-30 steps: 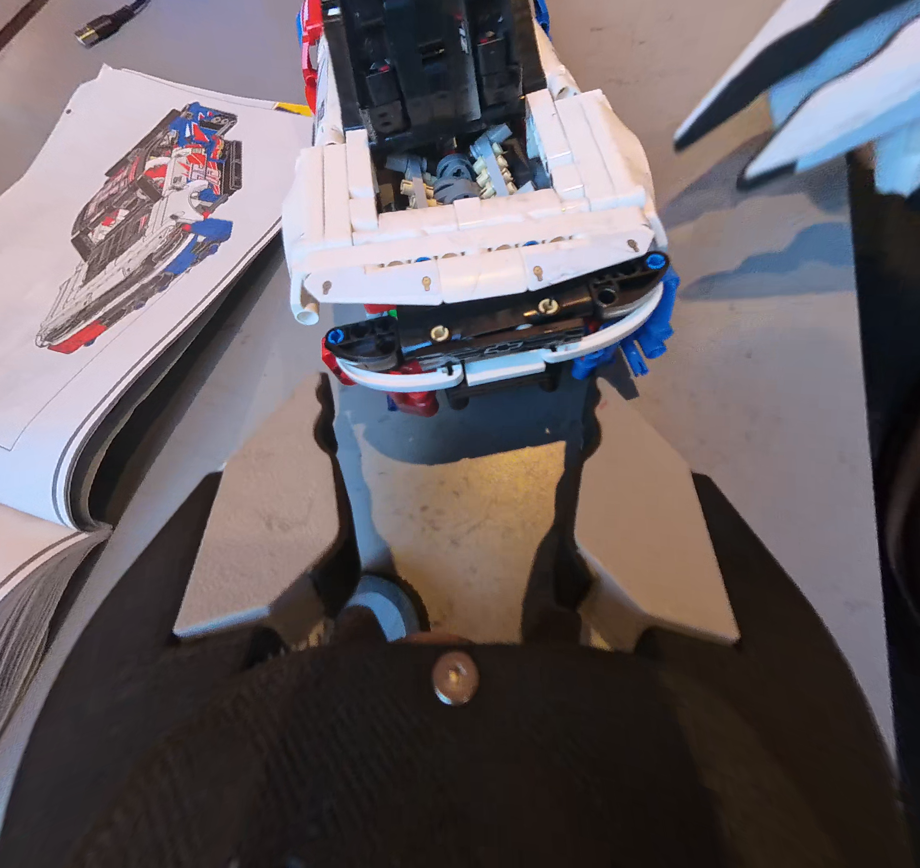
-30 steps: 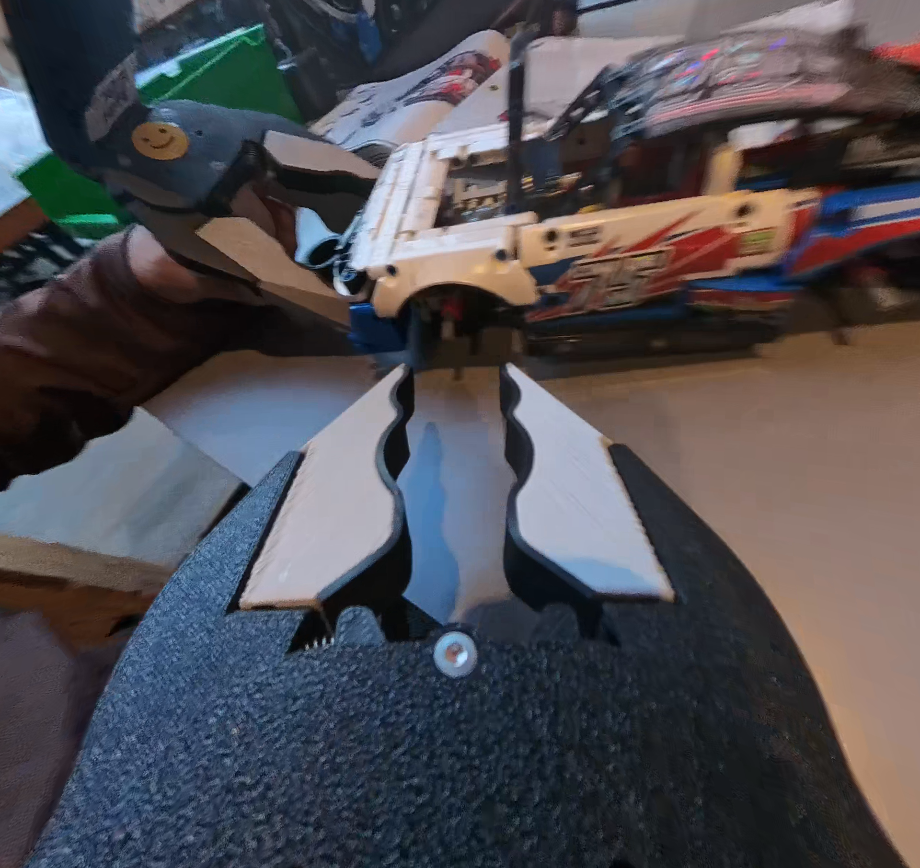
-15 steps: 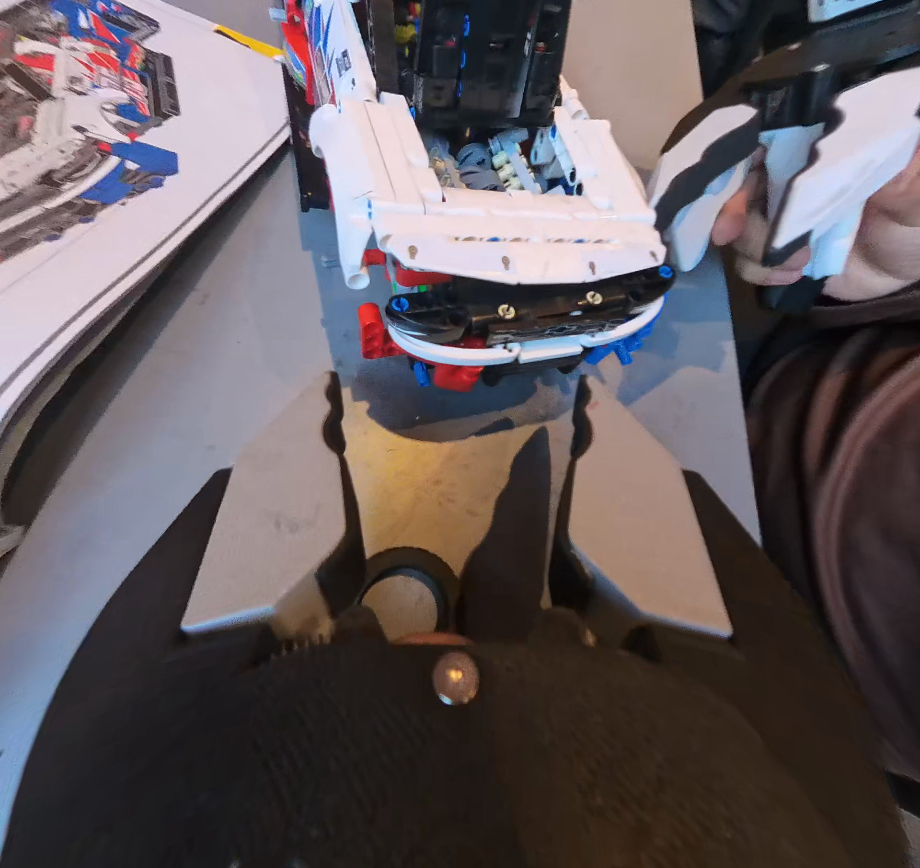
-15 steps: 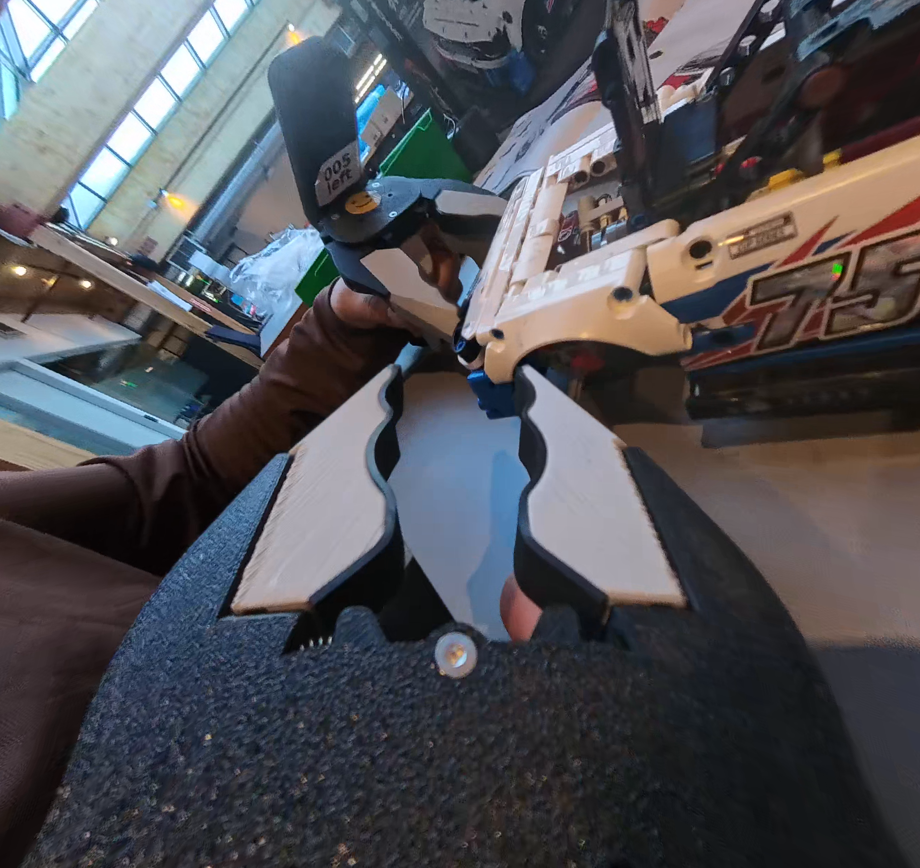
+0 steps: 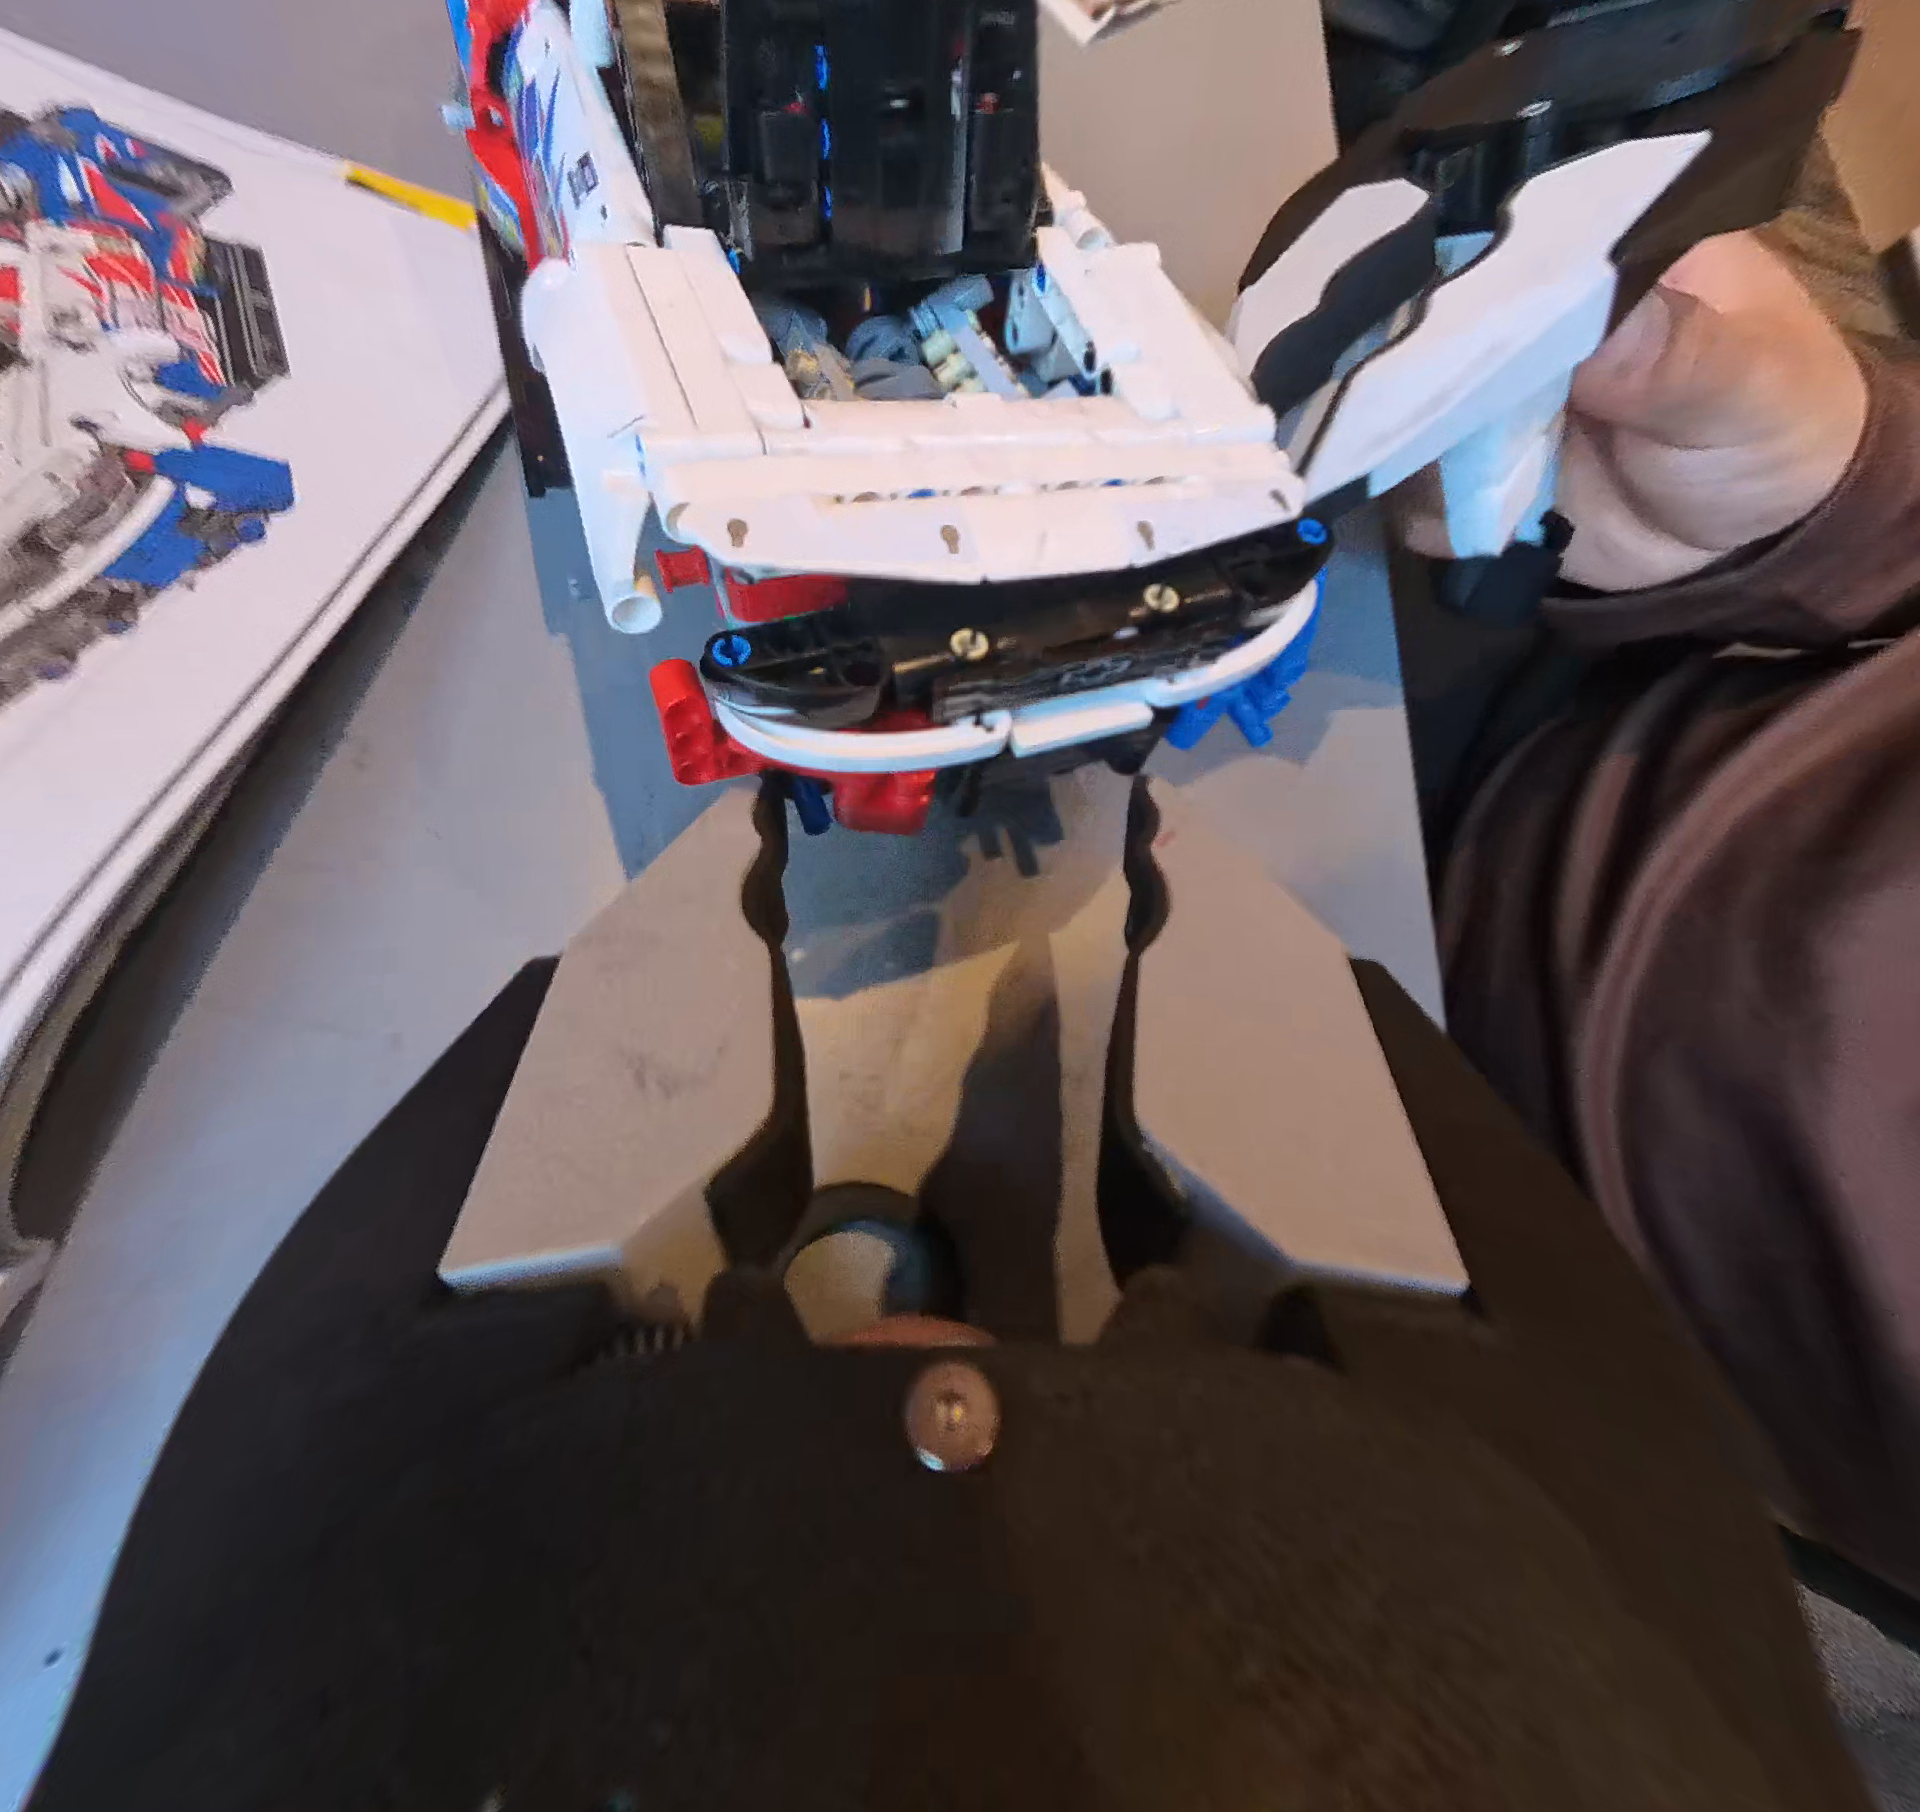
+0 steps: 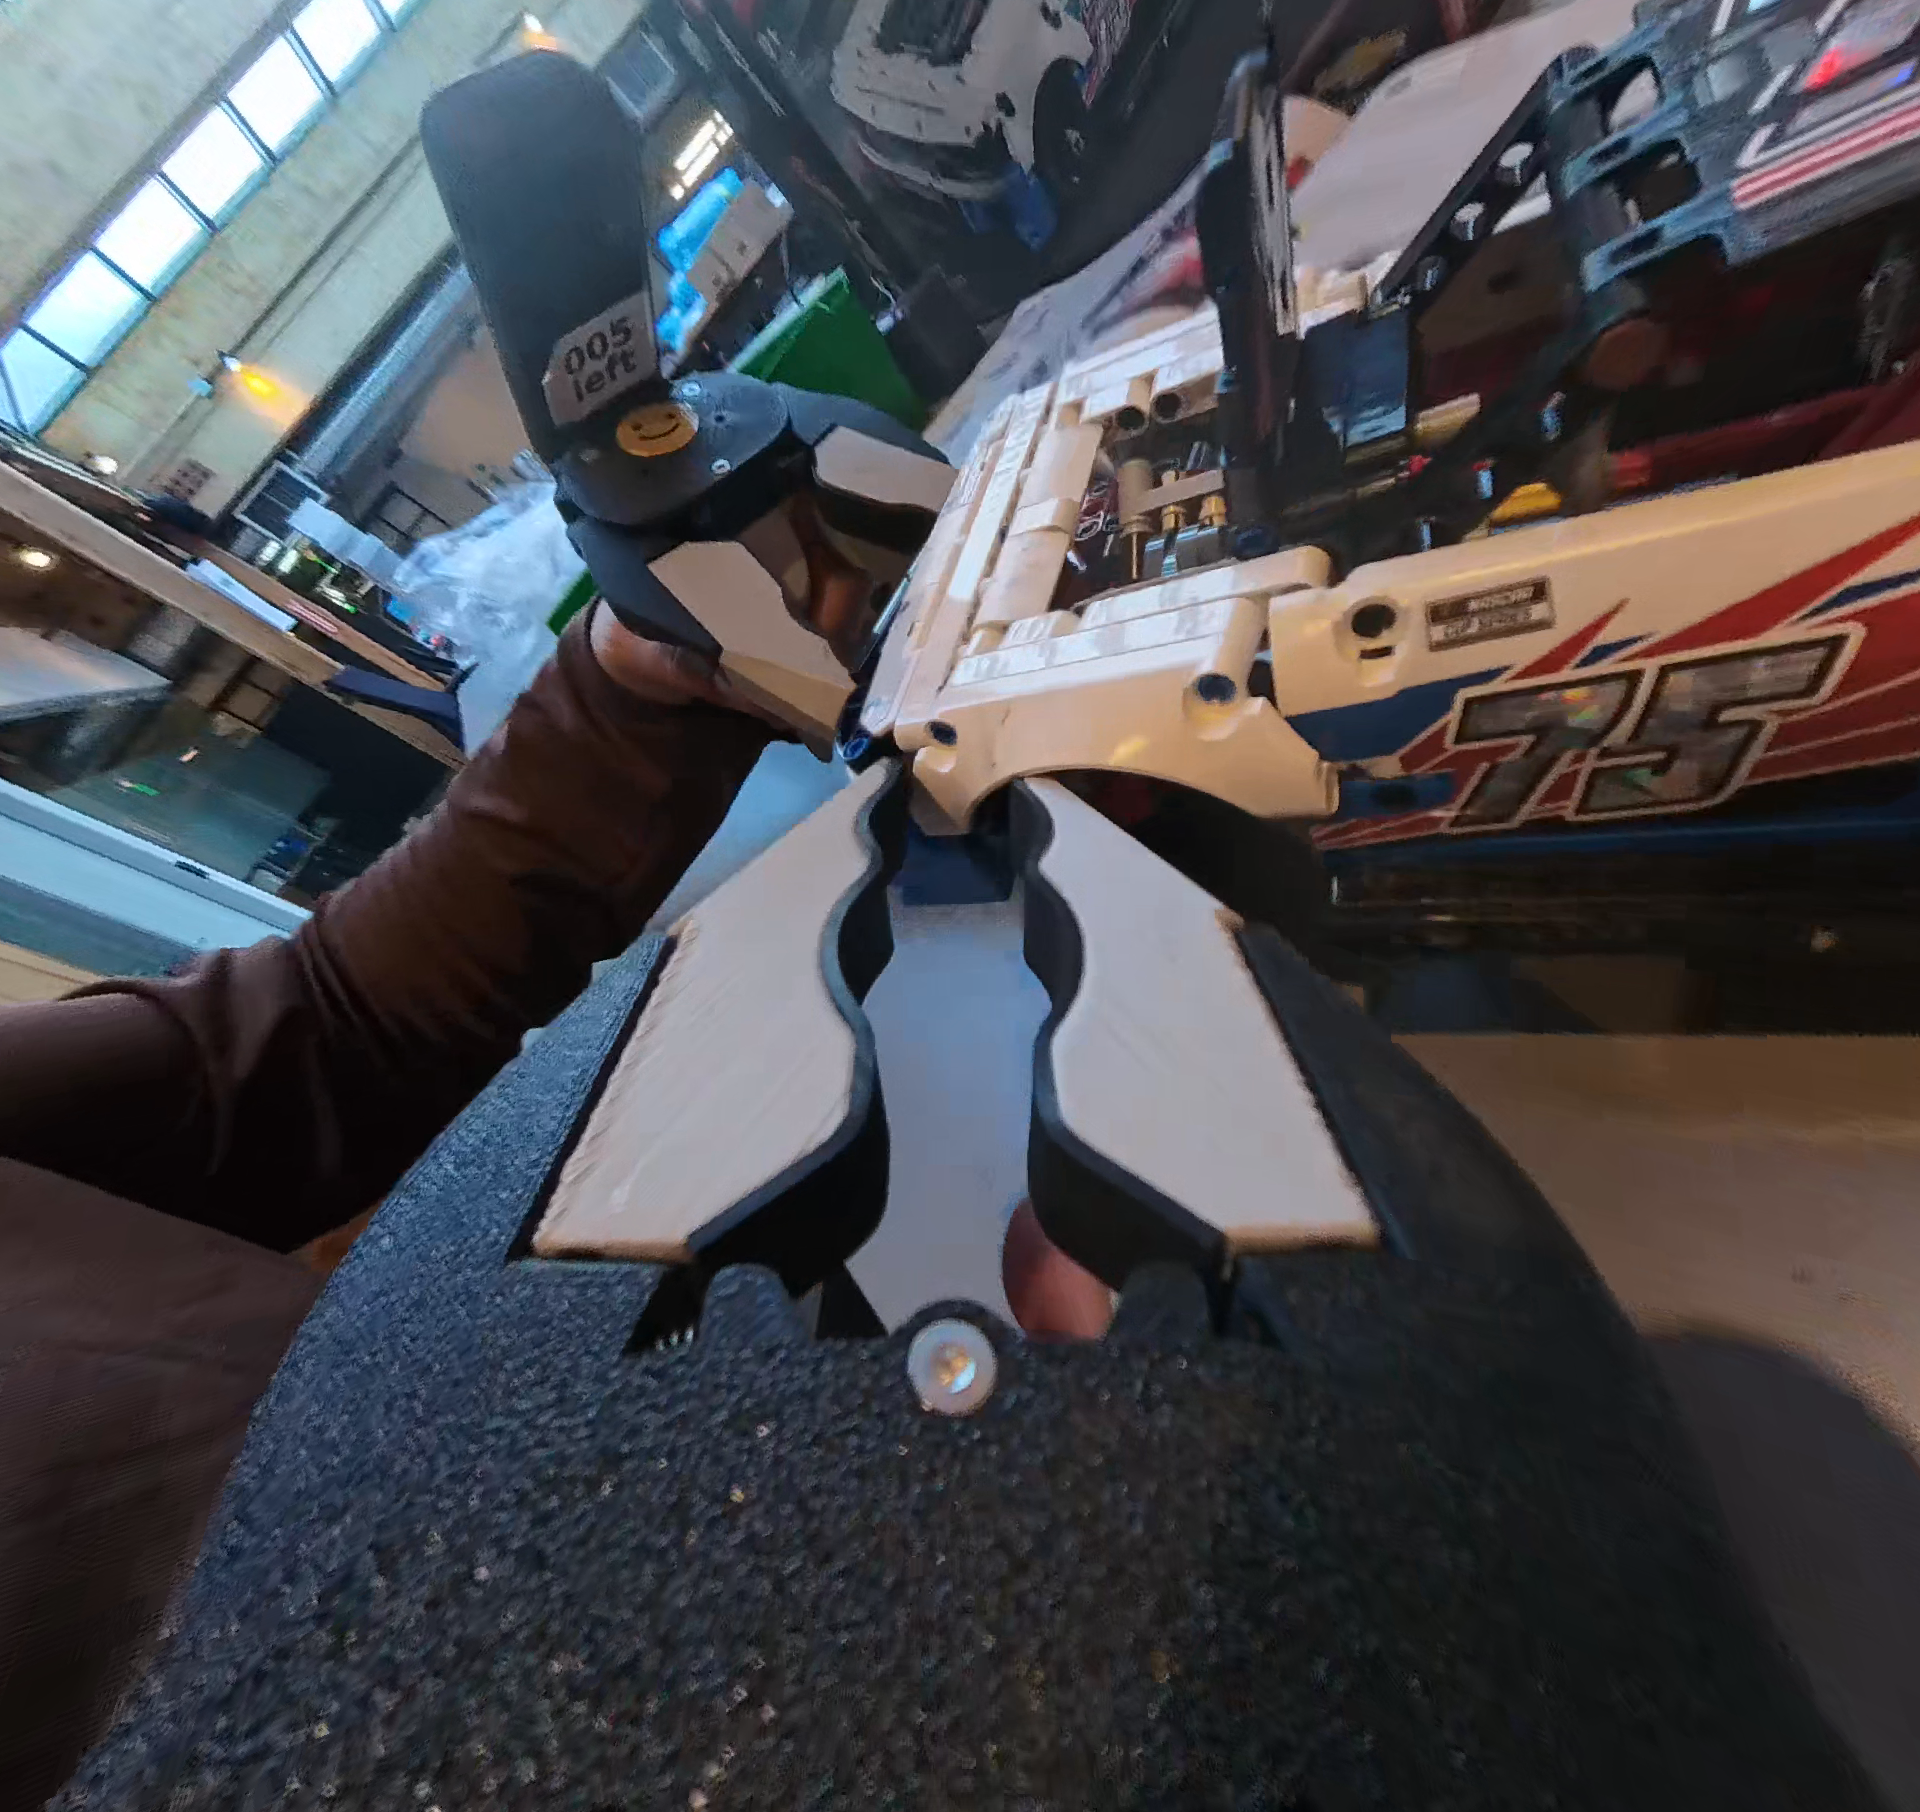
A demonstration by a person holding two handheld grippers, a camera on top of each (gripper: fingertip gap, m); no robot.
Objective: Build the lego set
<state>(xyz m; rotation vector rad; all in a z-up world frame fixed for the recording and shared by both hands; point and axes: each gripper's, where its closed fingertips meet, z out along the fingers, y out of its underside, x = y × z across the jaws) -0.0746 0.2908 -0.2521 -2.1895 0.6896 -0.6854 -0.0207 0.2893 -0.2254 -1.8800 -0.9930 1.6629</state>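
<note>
Lego race car [image 5: 935, 474], the white, red and blue plastic brick build with its black hood panel flipped up, sits on a smooth grey tabletop [image 5: 416, 931], nose pointing at the left gripper [image 5: 951, 817]. That gripper's flat pale fingers with wavy black edges are spread apart, tips just short of the red and blue bumper bits, nothing between them. On the car's front corner, the right gripper [image 6: 956, 791] has its matching fingers parted too, with the tips right at the white fender and wheel arch; can't tell if they actually touch. Compared with a second ago both grippers have closed in on the nose, and the car fills way more of the right wrist view. Left of the car lies the open paper instruction booklet [image 5: 208, 474] with the printed car picture. Farther back the room is a big hall with pale brick walls, rows of high windows [image 6: 208, 131], wooden benches and a green bin [image 6: 831, 349].
</note>
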